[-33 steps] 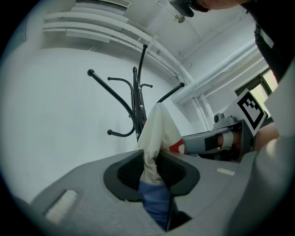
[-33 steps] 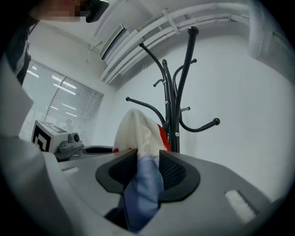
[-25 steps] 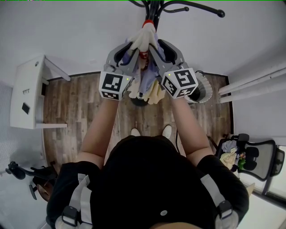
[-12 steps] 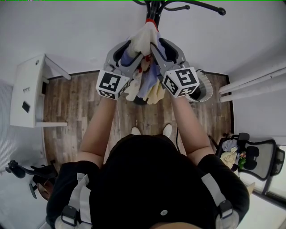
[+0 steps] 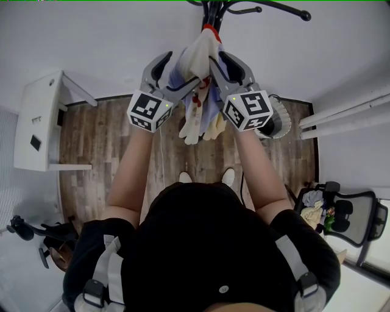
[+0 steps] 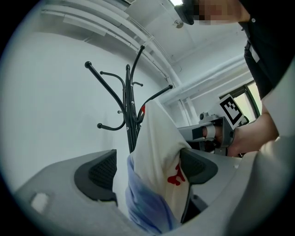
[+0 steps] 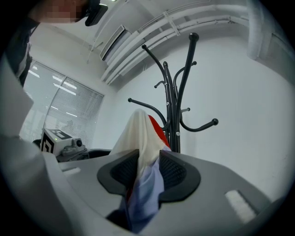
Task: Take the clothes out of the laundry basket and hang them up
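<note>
Step in hand: hanging the garment [image 5: 198,50] on the coat rack [image 5: 211,8].

- Right gripper [image 7: 147,171]: jaws have just been closing and now pinch the garment. Cream and blue folds bunch tightly between both pads, with the tail hanging below.
- Left gripper [image 6: 148,169]: jaws have just been opening and now stand wide. The garment hangs between them. It rests against the pad on the right [image 6: 199,164] and is clear of the pad on the left [image 6: 98,171], so this side has no grip.
- Garment position: held up high against the rack's pole, between my two grippers. Its peak rises on the far side of the jaws. A red patch shows at the top, right by the pole.
- In the right gripper view the peak sits at one of the lower rack arms [image 7: 148,108]. I cannot tell whether the cloth is hooked over it.

How to do it well, as I judge it:
- Keep the right pinch firm until the cloth's weight is carried by the arm.
- Draw the left gripper back toward me without dragging the fold that lies on its pad.
- Release the right side last and slowly, watching for any slide.
- Risk: the cloth may only be leaning on the pole, in which case it drops when I let go.

A white slatted bin [image 5: 281,119] stands on the floor beneath, to the right. It is probably the laundry basket.
</note>
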### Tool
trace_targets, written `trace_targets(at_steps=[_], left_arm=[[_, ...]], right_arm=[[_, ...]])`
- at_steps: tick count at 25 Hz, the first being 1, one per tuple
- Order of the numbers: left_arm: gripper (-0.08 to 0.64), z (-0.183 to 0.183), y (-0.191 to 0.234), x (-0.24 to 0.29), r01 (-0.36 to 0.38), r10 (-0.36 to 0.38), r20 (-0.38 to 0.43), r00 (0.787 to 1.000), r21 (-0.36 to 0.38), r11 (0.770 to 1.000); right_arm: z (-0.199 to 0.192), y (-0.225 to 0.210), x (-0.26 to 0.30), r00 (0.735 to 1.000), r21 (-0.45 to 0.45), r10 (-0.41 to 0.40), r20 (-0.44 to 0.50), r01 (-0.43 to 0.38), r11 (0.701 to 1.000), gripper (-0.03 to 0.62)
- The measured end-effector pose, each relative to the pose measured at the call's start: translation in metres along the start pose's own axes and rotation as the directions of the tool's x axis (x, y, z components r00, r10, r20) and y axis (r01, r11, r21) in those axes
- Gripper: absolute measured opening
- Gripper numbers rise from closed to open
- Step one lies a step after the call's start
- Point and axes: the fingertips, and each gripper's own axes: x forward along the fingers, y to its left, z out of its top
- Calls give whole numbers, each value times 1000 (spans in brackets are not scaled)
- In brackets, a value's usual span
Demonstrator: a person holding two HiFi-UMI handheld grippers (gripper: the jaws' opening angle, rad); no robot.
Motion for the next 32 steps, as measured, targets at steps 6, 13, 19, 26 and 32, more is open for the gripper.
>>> trace_targets(at_steps=[6,13,19,26,32], left_arm=[[457,-6,4,-6,-13,13,-28,1000,9,1000],[457,-16,20,-20,-74,74,-51,996,-7,997],[457,-21,29,-38,-135,133,-45,990,-50,990],[456,-5,8,-55,-212,210,-37,977,-30,977],[440,23,-35,-64,-242,241,-19,970,-44,969]], right_arm=[[-1,0,-1,1000,2,-10,-5,10,1000,123],[-5,2,-4,1000,3,-20,-12,20,1000,126],[-8,2,-14,999,3,-28,-21,28,1000,129],[14,9,-40,999,-1,22,30,-22,1000,166],[44,13,-86,993,-7,92,69,-92,996,179]])
